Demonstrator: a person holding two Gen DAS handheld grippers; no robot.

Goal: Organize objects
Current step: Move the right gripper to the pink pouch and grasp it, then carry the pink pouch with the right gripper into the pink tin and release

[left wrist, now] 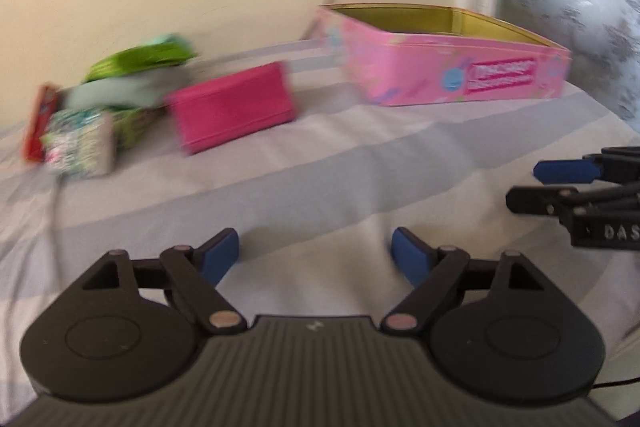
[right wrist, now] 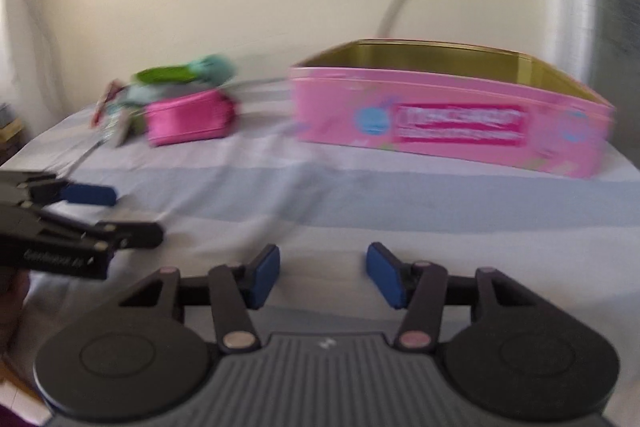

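- Several small packets (left wrist: 100, 95) and a magenta pouch (left wrist: 234, 105) lie piled at the far left of the striped bed (left wrist: 320, 155), apart from the open pink tin (left wrist: 452, 67).
- Both the left gripper (left wrist: 316, 253) and the right gripper (right wrist: 322, 277) stand released, holding nothing.
- Judged step: approach; next, reach the pile and grasp one item.
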